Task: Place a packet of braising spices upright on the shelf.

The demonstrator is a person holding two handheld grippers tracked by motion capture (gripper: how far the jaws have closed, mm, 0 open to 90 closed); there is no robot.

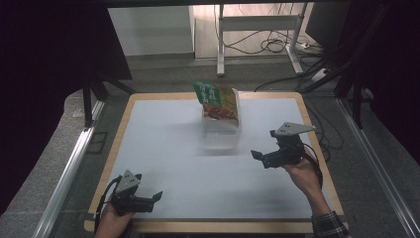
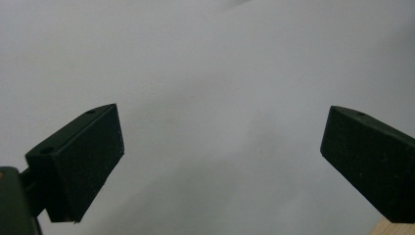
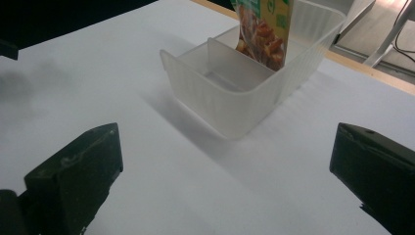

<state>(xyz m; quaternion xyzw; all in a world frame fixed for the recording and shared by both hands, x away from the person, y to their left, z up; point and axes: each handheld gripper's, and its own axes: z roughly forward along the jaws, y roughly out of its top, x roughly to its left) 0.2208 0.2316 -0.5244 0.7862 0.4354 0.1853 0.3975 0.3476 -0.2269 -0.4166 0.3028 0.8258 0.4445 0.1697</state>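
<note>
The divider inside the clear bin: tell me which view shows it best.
The right gripper view: the divider stands close and sharp, with the snack packet in the compartment behind it. In the high view the clear bin is small and its inside blurred. The left gripper view faces bare tabletop.

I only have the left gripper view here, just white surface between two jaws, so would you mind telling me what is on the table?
Observer: A clear plastic bin sits toward the far middle of the white table, well ahead of your left gripper.
Operator: Thank you. Is the bin empty?
Observer: No, a green snack packet stands upright in its far compartment; the near compartment looks empty.
Operator: And where is the right gripper?
Observer: The right gripper is held to the right of the bin, jaws wide apart, pointing toward it and gripping nothing.
</note>
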